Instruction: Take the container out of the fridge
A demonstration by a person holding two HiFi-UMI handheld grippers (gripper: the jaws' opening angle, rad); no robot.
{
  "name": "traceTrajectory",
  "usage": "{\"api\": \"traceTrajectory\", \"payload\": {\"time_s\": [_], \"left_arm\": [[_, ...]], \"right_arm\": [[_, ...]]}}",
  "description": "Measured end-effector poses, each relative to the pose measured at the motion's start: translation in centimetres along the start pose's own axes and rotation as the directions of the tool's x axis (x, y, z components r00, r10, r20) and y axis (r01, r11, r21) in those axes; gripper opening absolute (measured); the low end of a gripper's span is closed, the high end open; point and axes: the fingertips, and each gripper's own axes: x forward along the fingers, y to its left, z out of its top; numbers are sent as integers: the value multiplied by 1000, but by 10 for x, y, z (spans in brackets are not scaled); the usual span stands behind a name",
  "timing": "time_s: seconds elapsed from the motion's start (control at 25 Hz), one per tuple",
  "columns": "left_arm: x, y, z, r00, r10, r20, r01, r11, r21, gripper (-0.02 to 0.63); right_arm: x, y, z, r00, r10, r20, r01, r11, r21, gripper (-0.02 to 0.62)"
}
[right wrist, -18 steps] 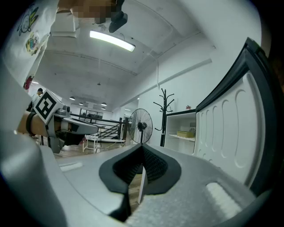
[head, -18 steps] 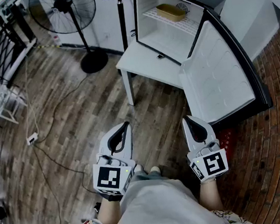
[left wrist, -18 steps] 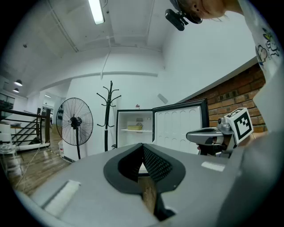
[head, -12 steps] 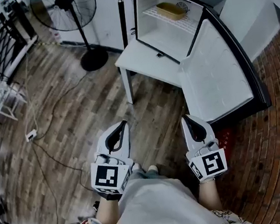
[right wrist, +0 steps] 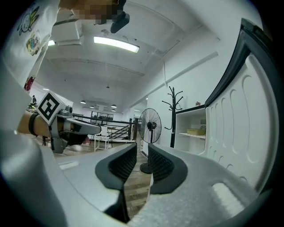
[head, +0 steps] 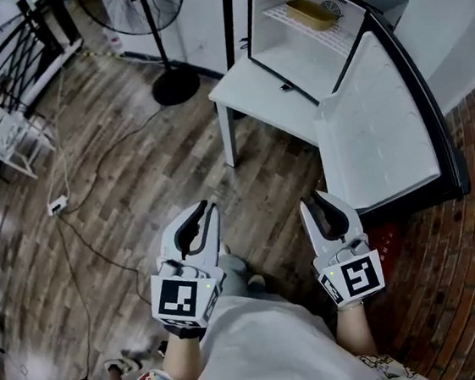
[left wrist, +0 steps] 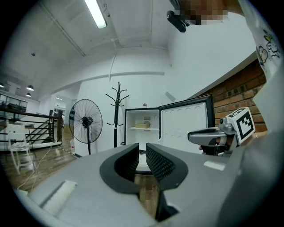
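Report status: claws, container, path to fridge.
Left claw and right claw both slightly open, empty, held level. Container on fridge shelf, untouched, well ahead. Door wide open; nothing blocking the shelf.

Yellow container (head: 311,13) on wire shelf (head: 342,36), fridge (head: 273,27) on white table (head: 251,98), table on wood floor (head: 136,196)

My head camera looks steeply down at the floor, with my left gripper (head: 205,211) and right gripper (head: 311,203) close beneath it and the open fridge (head: 289,47) well beyond. Each gripper camera looks level along its own jaws toward that fridge, from well off. All three views share the fridge and the standing fan (head: 176,86). Each gripper view catches my other gripper at its edge.
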Motion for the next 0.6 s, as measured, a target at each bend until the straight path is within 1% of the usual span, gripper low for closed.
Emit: {"api": "traceTrajectory", "payload": {"time_s": [0.24, 0.4, 0.6], "left_arm": [[19, 21, -1, 1000, 22, 4, -22, 1000, 2, 66], [43, 41, 1, 1000, 15, 4, -15, 1000, 5, 80], [74, 79, 12, 1000, -6, 5, 6, 1000, 11, 104]], "right_arm": [[27, -8, 2, 1000, 22, 10, -22, 1000, 2, 88], [55, -19, 2, 1000, 17, 15, -17, 1000, 16, 101], [99, -32, 10, 1000, -2, 19, 2, 1000, 18, 117]]}}
